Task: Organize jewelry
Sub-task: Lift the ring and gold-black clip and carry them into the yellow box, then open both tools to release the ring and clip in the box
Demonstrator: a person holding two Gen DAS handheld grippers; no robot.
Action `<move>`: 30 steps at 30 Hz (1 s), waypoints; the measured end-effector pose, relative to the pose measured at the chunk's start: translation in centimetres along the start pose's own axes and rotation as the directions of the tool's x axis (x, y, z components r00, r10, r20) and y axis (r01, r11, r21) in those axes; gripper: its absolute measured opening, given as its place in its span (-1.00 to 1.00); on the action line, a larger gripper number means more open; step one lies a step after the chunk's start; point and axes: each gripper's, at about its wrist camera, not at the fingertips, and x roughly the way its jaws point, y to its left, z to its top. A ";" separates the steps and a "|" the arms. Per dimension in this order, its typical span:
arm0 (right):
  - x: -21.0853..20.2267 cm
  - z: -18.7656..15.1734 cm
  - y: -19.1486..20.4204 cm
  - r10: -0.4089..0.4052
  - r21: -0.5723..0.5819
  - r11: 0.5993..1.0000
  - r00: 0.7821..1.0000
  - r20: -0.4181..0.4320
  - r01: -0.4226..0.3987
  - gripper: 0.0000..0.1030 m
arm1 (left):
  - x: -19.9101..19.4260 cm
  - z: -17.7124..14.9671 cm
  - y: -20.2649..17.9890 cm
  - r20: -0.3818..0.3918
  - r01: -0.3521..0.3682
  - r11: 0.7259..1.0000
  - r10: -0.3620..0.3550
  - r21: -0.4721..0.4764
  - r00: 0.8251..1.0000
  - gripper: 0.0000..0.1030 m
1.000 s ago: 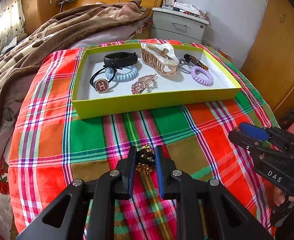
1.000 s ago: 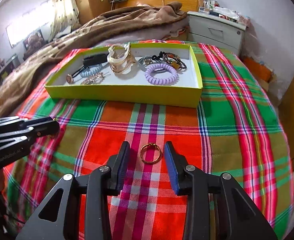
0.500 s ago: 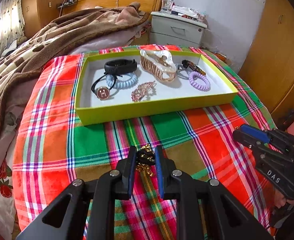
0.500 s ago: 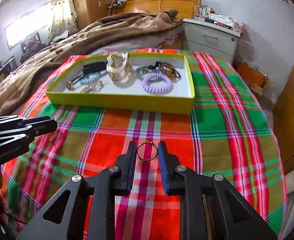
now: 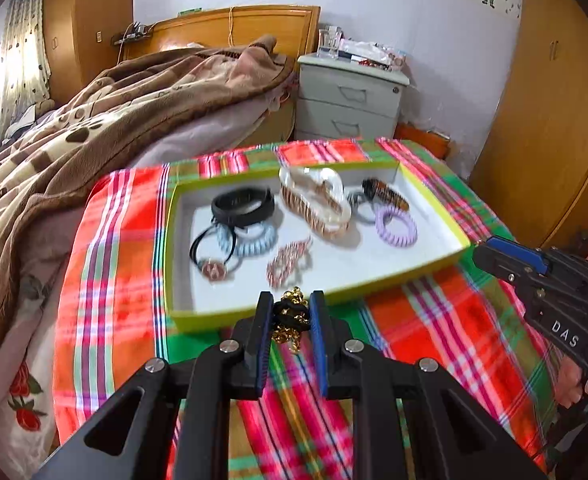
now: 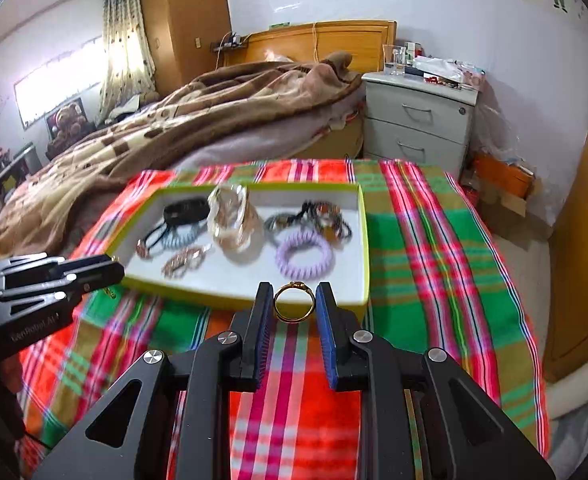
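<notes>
My left gripper (image 5: pixel 291 304) is shut on a black and gold chain piece (image 5: pixel 290 314) whose gold links dangle below the pads, above the plaid cloth just short of the yellow-green tray (image 5: pixel 433 258). My right gripper (image 6: pixel 294 299) is shut on a gold ring (image 6: pixel 294 303), held upright between the blue pads just before the tray's (image 6: pixel 363 240) near rim. In the tray lie a black band (image 5: pixel 242 207), a blue coil tie (image 5: pixel 250 240), a purple coil tie (image 5: pixel 395 227), a pearly claw clip (image 5: pixel 313 202) and a rose-gold clip (image 5: pixel 288 262). Each gripper shows in the other's view: the right (image 5: pixel 489 254), the left (image 6: pixel 112 270).
The plaid cloth (image 6: pixel 433 280) covers the table, which drops off at the right and near edges. A bed with a brown blanket (image 5: pixel 94 140) lies left and behind. A grey nightstand (image 6: pixel 417 120) stands at the back, wooden wardrobes (image 5: pixel 553 140) at the right.
The right gripper closed on the gold ring and lifted it off the cloth. Both grippers rose with their pieces and now stand closer to the tray's near rim.
</notes>
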 end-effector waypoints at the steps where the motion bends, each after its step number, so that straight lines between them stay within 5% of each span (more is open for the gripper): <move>1: 0.1 0.3 -0.2 0.002 0.002 1.000 1.000 0.002 -0.002 -0.56 | 0.2 0.4 0.0 0.001 0.001 1.000 -0.001 0.000 1.000 -0.63; 14: 6.2 2.0 -2.2 0.006 0.006 1.000 0.995 -0.100 -0.005 -0.56 | 4.6 2.6 -1.3 -0.047 0.043 0.999 -0.042 0.015 0.998 -0.63; 30: 7.8 1.4 -2.4 -0.042 -0.034 0.999 0.987 -0.154 0.037 -0.56 | 7.0 2.1 -1.7 -0.103 0.049 0.999 -0.048 0.001 0.993 -0.62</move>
